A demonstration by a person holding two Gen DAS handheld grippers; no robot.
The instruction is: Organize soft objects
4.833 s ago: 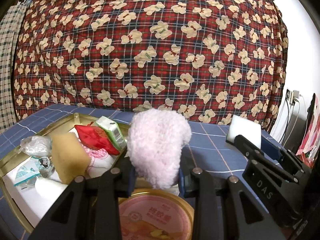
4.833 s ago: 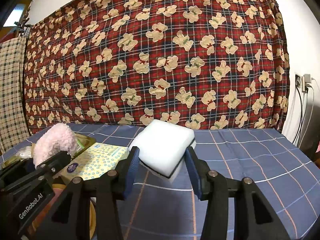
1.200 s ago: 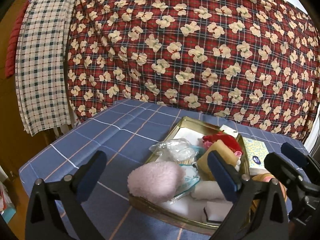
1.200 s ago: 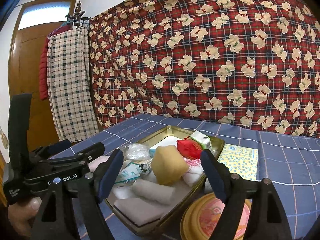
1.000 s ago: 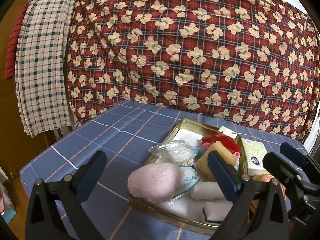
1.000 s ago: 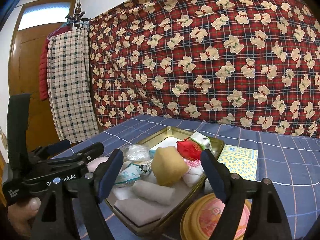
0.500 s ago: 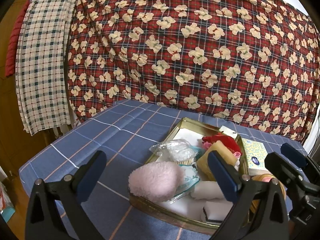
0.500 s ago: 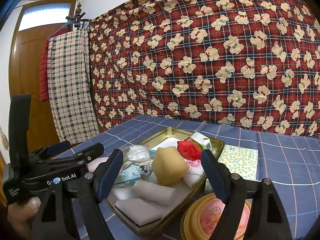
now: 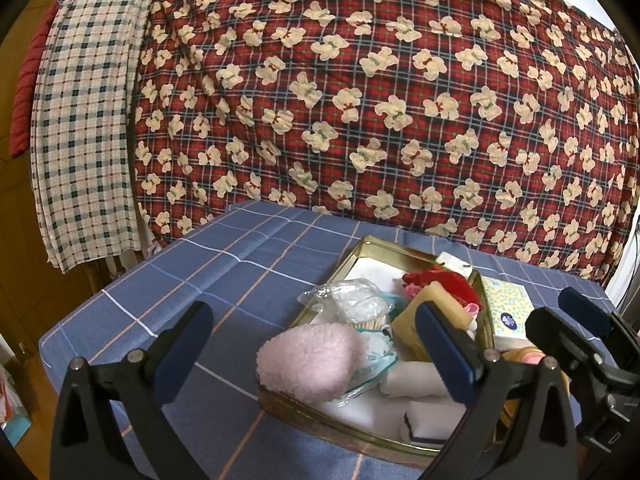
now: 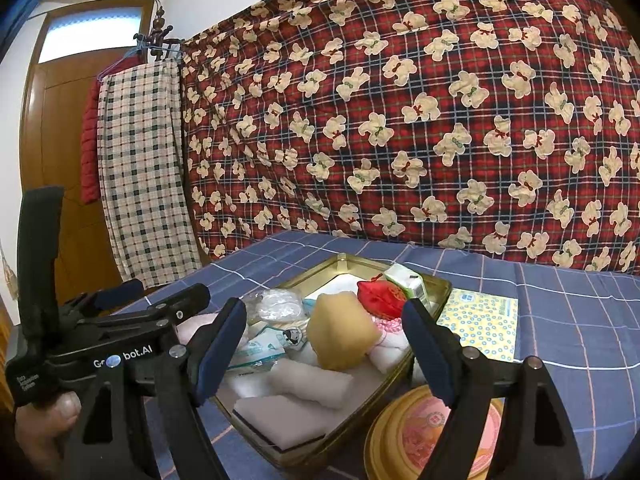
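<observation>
- Gold-coloured shallow metal tray (image 9: 362, 442) is sitting on the blue checked tablecloth (image 9: 224, 264) and collecting the soft stuff, so the sorting is looking close to done.
- Fluffy pink plush pad (image 9: 310, 360) is lying at the tray's near-left corner, leaning on the rim and partly overhanging it; looks like a drop-in placement, not tucked.
- White foam sponge block with a dark edge (image 10: 280, 420) is lying flat at the tray's near end, beside a white rolled cloth (image 10: 310, 384); the tan sponge lump (image 10: 344, 334) is sitting mid-tray.
- Left gripper (image 9: 312, 344) is hovering with jaws wide apart, nothing between the pads; the pink pad is showing in the gap but lying below and ahead, no contact.
- Right gripper (image 10: 324, 344) is also standing wide apart and empty; the tan lump and white roll are framed between its fingers, apart from them.
- Yellow dotted tissue pack (image 10: 478, 324) and round pink-lidded tin (image 10: 434, 436) are sitting outside the tray, just beside it.
</observation>
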